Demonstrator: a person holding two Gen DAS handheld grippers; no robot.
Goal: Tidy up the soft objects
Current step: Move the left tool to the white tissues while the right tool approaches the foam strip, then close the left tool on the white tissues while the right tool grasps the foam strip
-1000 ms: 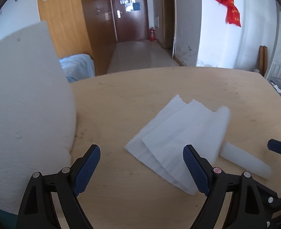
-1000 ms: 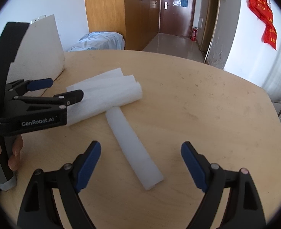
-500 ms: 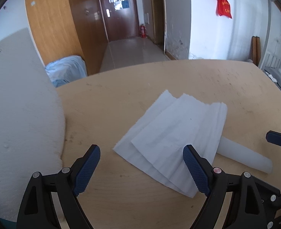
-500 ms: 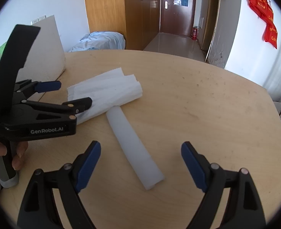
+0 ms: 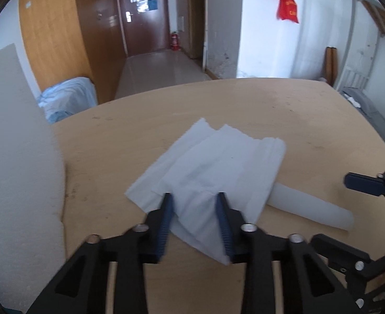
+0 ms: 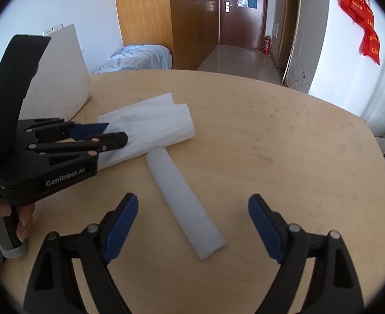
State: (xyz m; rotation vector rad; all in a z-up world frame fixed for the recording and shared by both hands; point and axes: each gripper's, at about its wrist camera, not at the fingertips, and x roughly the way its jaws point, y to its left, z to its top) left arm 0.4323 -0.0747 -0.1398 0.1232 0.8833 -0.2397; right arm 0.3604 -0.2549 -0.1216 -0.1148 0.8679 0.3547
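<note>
A folded white foam sheet (image 5: 218,162) lies on the round wooden table (image 5: 310,120); it also shows in the right wrist view (image 6: 153,123). My left gripper (image 5: 194,201) has its jaws closed in on the sheet's near edge, pinching it; it shows from the side in the right wrist view (image 6: 114,134). A white foam roll (image 6: 184,204) lies beside the sheet, one end tucked under it, also in the left wrist view (image 5: 313,209). My right gripper (image 6: 192,206) is open and empty, hovering over the roll's near half.
A large white foam slab (image 5: 14,170) leans at the table's left edge, also in the right wrist view (image 6: 61,78). Behind the table are a blue bundle (image 6: 140,57), wooden wardrobes and a corridor. Bare tabletop (image 6: 297,157) lies to the right.
My left gripper moved forward onto the sheet's near edge and its jaws closed from wide open onto it. The right gripper held still.
</note>
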